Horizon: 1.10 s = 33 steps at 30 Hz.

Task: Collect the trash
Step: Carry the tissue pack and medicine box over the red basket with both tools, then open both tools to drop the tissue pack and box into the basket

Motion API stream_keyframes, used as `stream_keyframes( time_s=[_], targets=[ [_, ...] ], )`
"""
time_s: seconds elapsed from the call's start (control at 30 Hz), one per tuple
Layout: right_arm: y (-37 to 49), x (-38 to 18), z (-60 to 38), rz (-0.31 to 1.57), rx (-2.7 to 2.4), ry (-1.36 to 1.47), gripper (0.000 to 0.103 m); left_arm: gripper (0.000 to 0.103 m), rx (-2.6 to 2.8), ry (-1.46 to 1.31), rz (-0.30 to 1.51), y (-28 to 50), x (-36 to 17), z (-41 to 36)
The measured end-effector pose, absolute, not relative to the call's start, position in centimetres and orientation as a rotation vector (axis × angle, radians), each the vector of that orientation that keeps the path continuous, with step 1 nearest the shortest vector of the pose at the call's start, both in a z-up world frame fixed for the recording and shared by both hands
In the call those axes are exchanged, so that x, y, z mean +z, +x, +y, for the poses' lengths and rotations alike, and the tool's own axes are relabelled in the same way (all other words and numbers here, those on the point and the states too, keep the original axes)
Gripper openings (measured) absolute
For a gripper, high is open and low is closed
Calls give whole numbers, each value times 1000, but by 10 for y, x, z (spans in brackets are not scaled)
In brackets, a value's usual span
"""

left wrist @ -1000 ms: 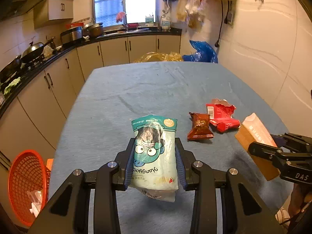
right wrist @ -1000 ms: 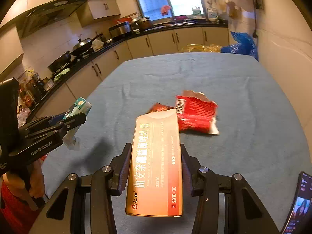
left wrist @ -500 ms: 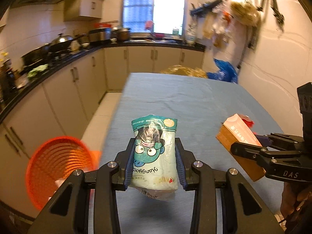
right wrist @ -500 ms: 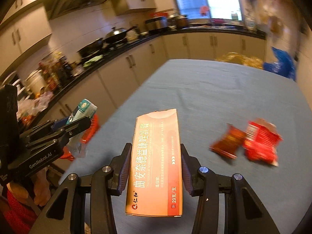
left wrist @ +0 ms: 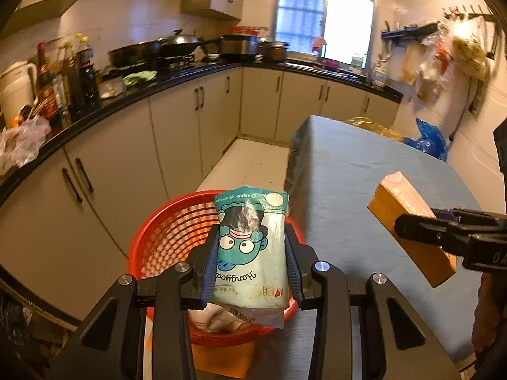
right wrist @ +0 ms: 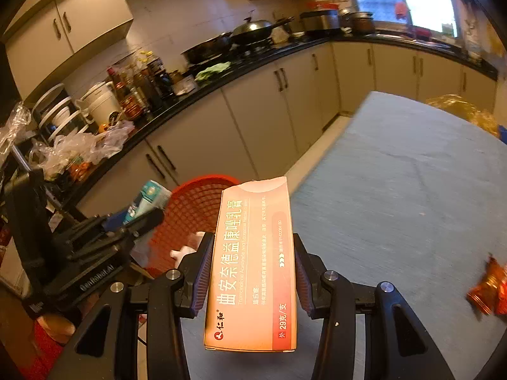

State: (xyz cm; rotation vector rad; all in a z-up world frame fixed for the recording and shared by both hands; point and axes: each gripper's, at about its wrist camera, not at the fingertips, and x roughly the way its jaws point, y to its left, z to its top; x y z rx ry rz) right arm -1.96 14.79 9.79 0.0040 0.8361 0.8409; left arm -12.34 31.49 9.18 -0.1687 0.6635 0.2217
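My left gripper [left wrist: 252,253] is shut on a teal snack bag [left wrist: 252,247] with a cartoon face and holds it over the red mesh basket [left wrist: 168,237] that stands on the floor left of the table. My right gripper [right wrist: 252,266] is shut on an orange medicine box [right wrist: 253,266] above the table's near left edge. The right gripper and its box [left wrist: 408,218] show at the right of the left wrist view. The left gripper with the bag [right wrist: 145,201] shows at the left of the right wrist view, beside the basket [right wrist: 193,212]. White trash [right wrist: 187,247] lies in the basket.
The blue-covered table [left wrist: 364,174] stretches to the right. A red-brown wrapper [right wrist: 488,288] lies on it at the right. Cabinets and a black counter [left wrist: 126,101] crowded with pots and bottles run along the left. A blue bag [left wrist: 427,139] hangs beyond the table.
Both grippers have swung left from over the table toward the red basket, each still holding its item. The basket has come under the left gripper.
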Motion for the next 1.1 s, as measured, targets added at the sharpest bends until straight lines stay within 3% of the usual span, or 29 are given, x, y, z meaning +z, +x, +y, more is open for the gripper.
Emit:
stream_keyframes(
  time_s=[0.67,0.73,1.03,1.1],
  targets=[
    [17,73,253,941,926,51,53,41,259,-240,713,-120,54,367],
    [19,74,251,941,929,70,59,41,260,-237,709,-120,54,368],
    [13,81,210,914,891,119,59,45,239,-221,691,-117,63,356],
    [11,83,192,901,865,128,59,52,227,-218,683,-116,68,349]
  ],
)
